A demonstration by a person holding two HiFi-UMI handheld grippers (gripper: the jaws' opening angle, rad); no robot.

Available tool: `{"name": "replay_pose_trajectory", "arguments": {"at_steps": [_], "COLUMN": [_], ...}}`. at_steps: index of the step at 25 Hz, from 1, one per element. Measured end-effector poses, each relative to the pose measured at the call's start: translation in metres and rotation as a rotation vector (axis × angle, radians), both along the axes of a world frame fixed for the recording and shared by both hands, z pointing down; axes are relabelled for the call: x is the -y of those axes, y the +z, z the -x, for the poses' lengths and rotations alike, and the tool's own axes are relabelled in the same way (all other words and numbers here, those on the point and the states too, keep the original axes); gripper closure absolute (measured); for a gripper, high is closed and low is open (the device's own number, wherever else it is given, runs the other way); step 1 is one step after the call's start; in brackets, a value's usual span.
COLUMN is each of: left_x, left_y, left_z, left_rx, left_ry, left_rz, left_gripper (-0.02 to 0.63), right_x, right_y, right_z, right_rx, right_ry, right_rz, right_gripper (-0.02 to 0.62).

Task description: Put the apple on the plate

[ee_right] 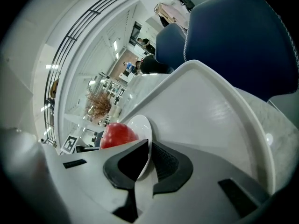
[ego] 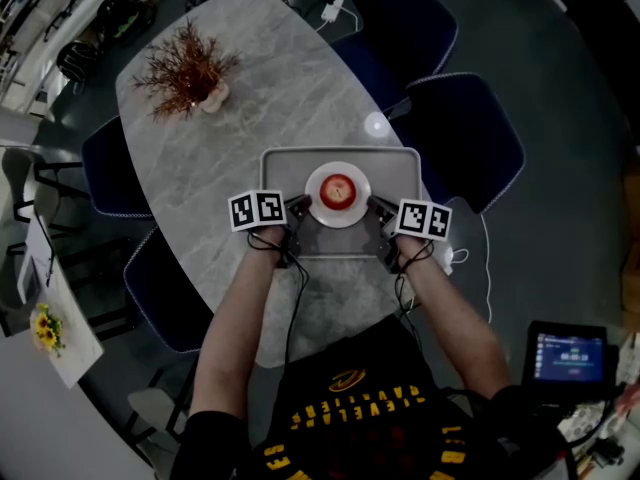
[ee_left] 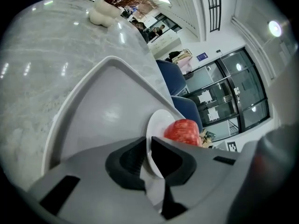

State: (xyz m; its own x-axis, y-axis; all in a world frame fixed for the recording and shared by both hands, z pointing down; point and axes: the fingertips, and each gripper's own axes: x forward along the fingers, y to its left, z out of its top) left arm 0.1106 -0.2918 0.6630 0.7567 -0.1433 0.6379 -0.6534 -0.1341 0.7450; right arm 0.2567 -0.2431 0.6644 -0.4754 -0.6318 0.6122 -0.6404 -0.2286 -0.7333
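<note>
Head view: the only legible writing is yellow lettering [ego: 355, 408] on the person's black shirt. It is seen upside down and appears to read "Cleveland Cavaliers". A small lit screen [ego: 570, 353] sits behind and to the right of the right gripper [ego: 378, 206], and its text is too small to read. Each gripper carries a cube with black-and-white square markers.

The surface is an oval table [ego: 260, 78] of grey veined stone. Dark blue chairs [ego: 460, 133] stand around it on a dark floor. The gripper views show a bright white hall with glass doors and a railed upper level.

A grey tray [ego: 390, 163] lies on the table under both pairs of jaws. On it is a white plate [ego: 338, 220] with the red apple [ego: 339, 189] at its centre, midway between the two grippers.

The left gripper [ego: 300, 206] has its jaws pinched on the plate's left rim, with the thin edge running between the pads. The right gripper's jaws clamp the opposite rim the same way.

Far ahead of the left jaws stands a reddish dried plant [ego: 185, 68] in a white vase. A white charger [ego: 333, 11] with its cable lies at the table's far end. Yellow flowers [ego: 45, 330] sit on a white desk well to the left.
</note>
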Motion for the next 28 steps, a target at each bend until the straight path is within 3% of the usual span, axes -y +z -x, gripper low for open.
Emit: {"name": "replay_pose_trajectory", "arguments": {"at_steps": [3,7,11,16,18,28], "left_x": [0.001,0.007,0.001,-0.014,-0.025,-0.121], "left_y": [0.0,-0.003,-0.021,-0.059,-0.077,-0.211], "left_z": [-0.001,0.003,0.021,0.042,0.046,0.061], "left_rx": [0.054,0.191,0.281,0.269,0.252,0.096], "left_ry": [0.035,0.096,0.086,0.057,0.056,0.04], "left_rz": [-0.057,-0.177,-0.303,-0.48,-0.557,-0.926], "left_gripper": [0.577,0.548,0.548,0.552,0.604,0.604], "right_x": [0.003,0.006,-0.01,-0.024,-0.03,-0.09], "right_y": [-0.002,-0.012,-0.027,-0.062,-0.08,-0.184], "right_z": [-0.003,-0.012,-0.014,-0.001,0.008,0.09], "right_rx": [-0.099,-0.252,-0.372,-0.461,-0.478,-0.516], "right_ry": [-0.06,-0.13,-0.172,-0.205,-0.216,-0.267], "right_rz": [-0.03,-0.087,-0.147,-0.288,-0.353,-0.639], "right_gripper": [0.568,0.568,0.568,0.568,0.569,0.589]}}
